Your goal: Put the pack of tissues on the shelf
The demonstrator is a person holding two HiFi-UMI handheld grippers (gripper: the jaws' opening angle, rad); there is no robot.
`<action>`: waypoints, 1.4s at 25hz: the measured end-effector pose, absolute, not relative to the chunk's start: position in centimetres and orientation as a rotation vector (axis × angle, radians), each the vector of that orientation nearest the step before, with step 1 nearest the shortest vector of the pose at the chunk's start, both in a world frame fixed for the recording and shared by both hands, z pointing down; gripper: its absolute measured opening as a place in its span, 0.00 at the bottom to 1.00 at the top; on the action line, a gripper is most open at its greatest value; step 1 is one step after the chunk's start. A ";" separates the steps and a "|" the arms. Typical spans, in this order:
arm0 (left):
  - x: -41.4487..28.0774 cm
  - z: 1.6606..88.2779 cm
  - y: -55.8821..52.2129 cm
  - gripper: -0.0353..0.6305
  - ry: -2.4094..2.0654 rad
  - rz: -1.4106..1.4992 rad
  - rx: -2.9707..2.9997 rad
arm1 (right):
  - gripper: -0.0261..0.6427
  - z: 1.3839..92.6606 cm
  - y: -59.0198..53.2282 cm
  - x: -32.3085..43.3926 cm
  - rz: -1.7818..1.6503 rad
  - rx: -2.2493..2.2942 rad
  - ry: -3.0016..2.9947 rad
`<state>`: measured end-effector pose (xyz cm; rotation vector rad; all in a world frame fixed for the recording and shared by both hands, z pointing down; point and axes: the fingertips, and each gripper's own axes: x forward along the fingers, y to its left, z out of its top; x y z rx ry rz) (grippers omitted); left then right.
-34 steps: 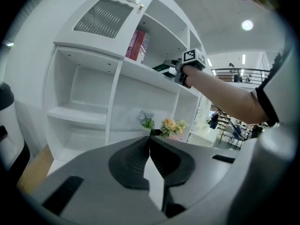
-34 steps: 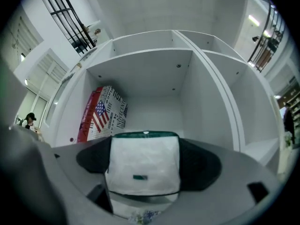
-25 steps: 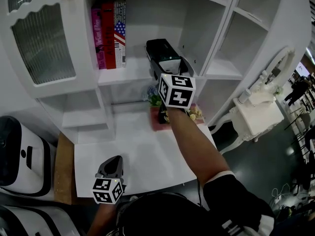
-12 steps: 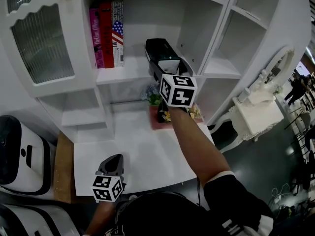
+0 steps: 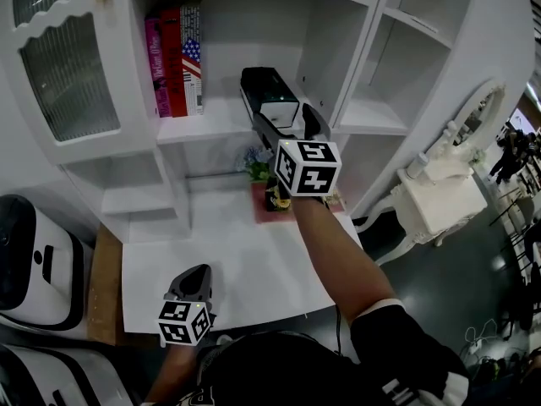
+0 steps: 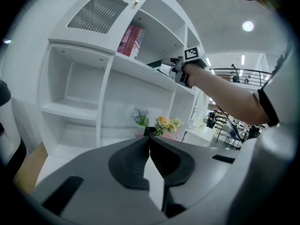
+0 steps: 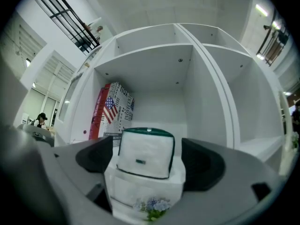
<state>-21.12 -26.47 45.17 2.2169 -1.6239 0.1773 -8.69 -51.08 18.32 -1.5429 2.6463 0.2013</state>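
The pack of tissues (image 5: pixel 269 101), white with a dark green edge, is held end-on in my right gripper (image 5: pixel 281 118), which is shut on it. It hangs just over the white shelf board (image 5: pixel 211 127), to the right of the books (image 5: pixel 173 57); whether it touches the board I cannot tell. In the right gripper view the pack (image 7: pixel 145 153) fills the gap between the jaws of my right gripper (image 7: pixel 149 167), facing the open compartment (image 7: pixel 159 104). My left gripper (image 5: pixel 194 279) is low over the white tabletop (image 5: pixel 245 269), shut and empty (image 6: pixel 150 142).
A small flower arrangement (image 5: pixel 264 176) on a pink base stands on the tabletop below the shelf, also in the left gripper view as flowers (image 6: pixel 159 123). A glass-fronted cabinet door (image 5: pixel 68 74) is at left. A white ornate side table (image 5: pixel 439 193) stands to the right.
The head view has shifted a little, so the shelf and books sit further left. My right gripper keeps the pack at the same shelf compartment. The left gripper has not moved.
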 end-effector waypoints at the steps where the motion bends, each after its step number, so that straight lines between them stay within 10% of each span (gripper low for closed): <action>1: -20.8 45.1 -26.4 0.08 -1.624 0.178 2.218 | 0.69 18.3 -50.6 -8.6 0.200 -1.522 2.653; 7: -18.5 44.8 -25.7 0.08 -1.622 0.183 2.225 | 0.67 18.9 -46.6 -7.8 0.174 -1.302 2.725; 23: -13.5 44.6 -25.0 0.08 -1.580 0.175 2.246 | 0.06 25.1 -37.2 -2.2 -0.054 -1.039 2.770; 35: -11.2 42.8 -24.9 0.08 -1.620 0.138 2.273 | 0.05 31.6 -33.4 -0.1 -0.261 -0.898 2.889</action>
